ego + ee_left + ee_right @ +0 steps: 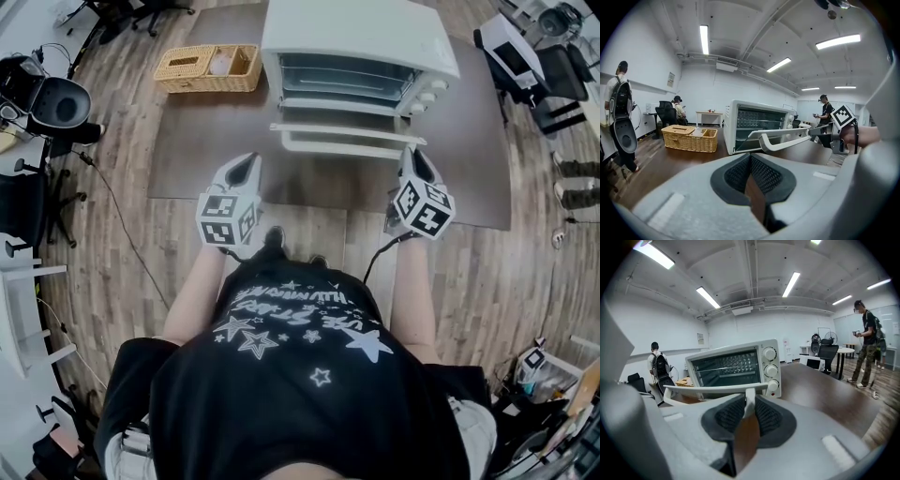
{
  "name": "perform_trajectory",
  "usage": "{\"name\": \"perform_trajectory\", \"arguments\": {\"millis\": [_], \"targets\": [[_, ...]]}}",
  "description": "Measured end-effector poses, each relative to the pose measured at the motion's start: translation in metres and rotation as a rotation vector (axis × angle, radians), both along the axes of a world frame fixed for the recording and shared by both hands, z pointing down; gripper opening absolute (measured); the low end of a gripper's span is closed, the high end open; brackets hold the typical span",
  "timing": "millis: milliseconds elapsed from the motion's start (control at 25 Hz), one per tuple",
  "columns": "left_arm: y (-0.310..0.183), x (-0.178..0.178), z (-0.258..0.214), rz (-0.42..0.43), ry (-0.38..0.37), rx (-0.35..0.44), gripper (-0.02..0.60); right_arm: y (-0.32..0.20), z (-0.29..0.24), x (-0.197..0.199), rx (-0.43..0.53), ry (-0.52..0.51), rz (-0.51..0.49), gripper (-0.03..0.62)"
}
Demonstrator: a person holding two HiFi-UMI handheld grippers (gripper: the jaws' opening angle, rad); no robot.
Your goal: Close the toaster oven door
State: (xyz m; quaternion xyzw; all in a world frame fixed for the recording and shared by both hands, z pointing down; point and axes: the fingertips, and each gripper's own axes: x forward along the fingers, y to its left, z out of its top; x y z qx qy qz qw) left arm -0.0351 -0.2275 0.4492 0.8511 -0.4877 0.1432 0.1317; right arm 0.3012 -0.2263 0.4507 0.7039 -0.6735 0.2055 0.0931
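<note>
**Right jaws on oven door handle**

Head view: toaster oven (361, 37) on tabletop (216, 141), door (342, 114) open. Right gripper (412, 155) at handle (342, 142) right end, left gripper (246, 167) apart.
Left gripper view: jaws together, empty.
Right gripper view: jaws clamp handle post.

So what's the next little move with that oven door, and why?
Probably lift the right gripper up and toward the toaster oven, swinging the door shut. Its jaws are clamped on the right end of the door handle, and the door hangs open. The left gripper is off to the side, holding nothing.
</note>
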Motion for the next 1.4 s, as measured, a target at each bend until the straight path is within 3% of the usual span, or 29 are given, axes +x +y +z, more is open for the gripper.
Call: {"name": "perform_trajectory", "arguments": {"millis": [1400], "targets": [[-0.081, 0.016, -0.012, 0.143, 0.054, 0.035, 0.01, -0.053, -0.053, 0.006, 0.106, 0.058, 0.088, 0.074]]}}
